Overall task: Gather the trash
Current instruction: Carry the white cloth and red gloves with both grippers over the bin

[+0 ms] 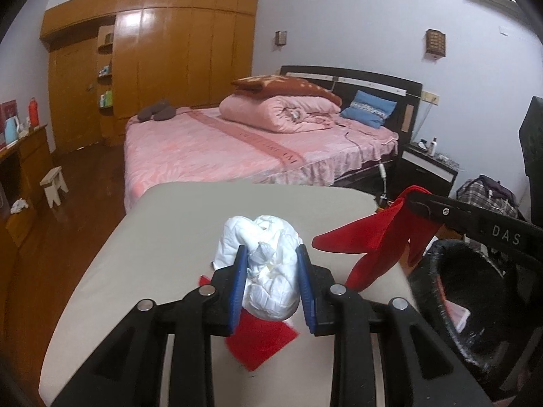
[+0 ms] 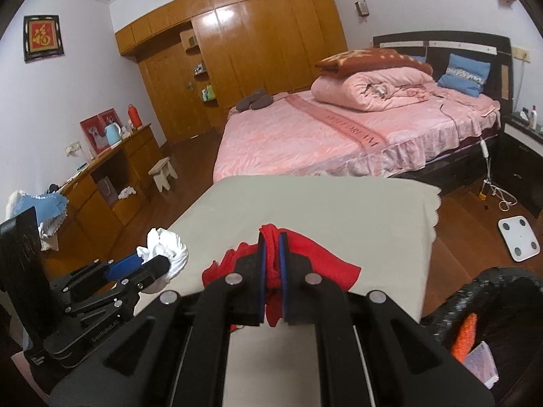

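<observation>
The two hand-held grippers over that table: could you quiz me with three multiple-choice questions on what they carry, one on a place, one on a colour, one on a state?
1. Where is the black bin relative to the table?
A. on the bed
B. beside the table's right edge
C. under the stool

2. What colour is the wad in the left hand-held gripper?
A. white
B. green
C. black

3. How does the right hand-held gripper stand?
A. wide open and empty
B. closed on the red cloth
C. lying flat on the floor

Answers:
1 B, the bin's rim shows just past the table's right side in both views.
2 A, crumpled white material sits between the blue pads.
3 B, the red cloth is pinched between its pads and hangs from them.
</observation>
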